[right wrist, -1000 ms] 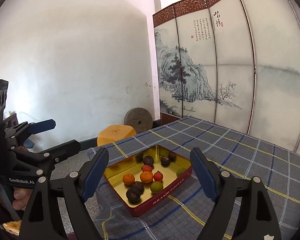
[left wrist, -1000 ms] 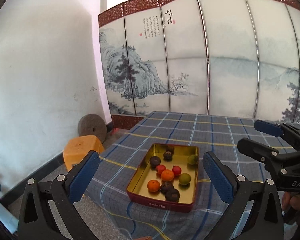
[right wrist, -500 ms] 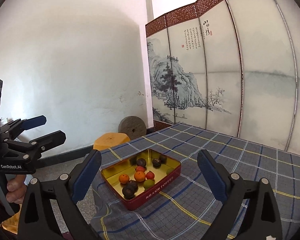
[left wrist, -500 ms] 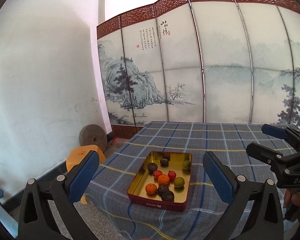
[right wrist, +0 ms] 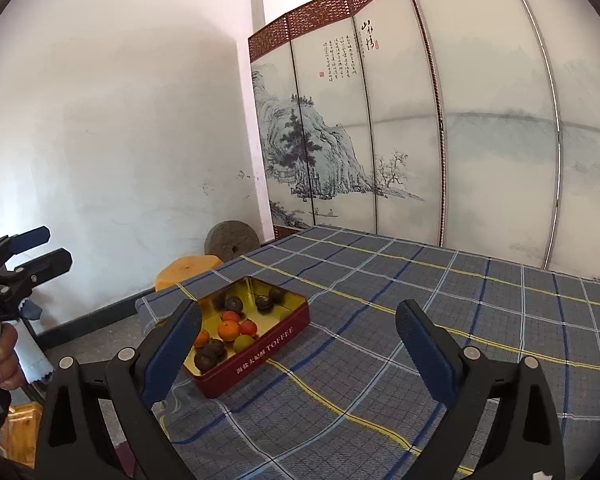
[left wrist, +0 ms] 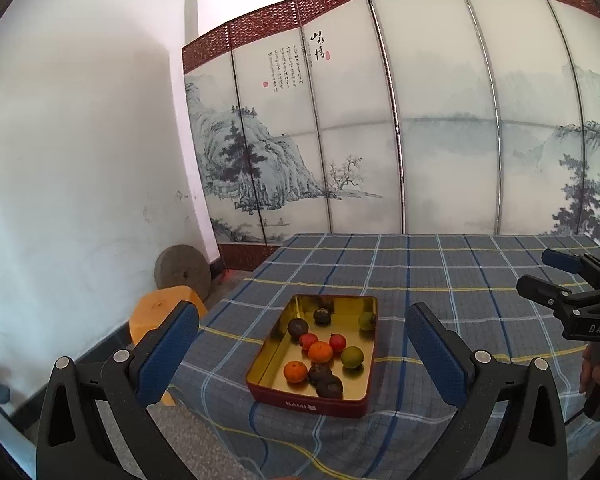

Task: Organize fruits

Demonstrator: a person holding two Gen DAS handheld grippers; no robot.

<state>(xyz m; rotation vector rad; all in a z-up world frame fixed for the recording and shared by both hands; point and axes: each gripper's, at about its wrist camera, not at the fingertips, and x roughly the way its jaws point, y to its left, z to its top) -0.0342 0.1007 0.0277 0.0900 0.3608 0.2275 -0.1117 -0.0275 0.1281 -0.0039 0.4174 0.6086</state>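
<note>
Gold-lined and red-walled, the tin sits near the front left corner of the plaid tablecloth and holds every fruit in sight: two oranges, two small red fruits, two green fruits and several dark, wrinkled fruits, lying loose and mixed by colour, most of them bunched toward the near end. No fruit lies on the cloth outside it, so the gathering appears done or nearly so; any sorting by kind is, by this evidence, not yet done. The left gripper hangs before the tin with jaws spread wide and nothing between them. The right gripper is likewise empty; its jaws have just been opening and now stand wide, above the cloth to the right of the tin. Beyond the table are a yellow stool, a round millstone against the white wall, and a painted folding screen.
</note>
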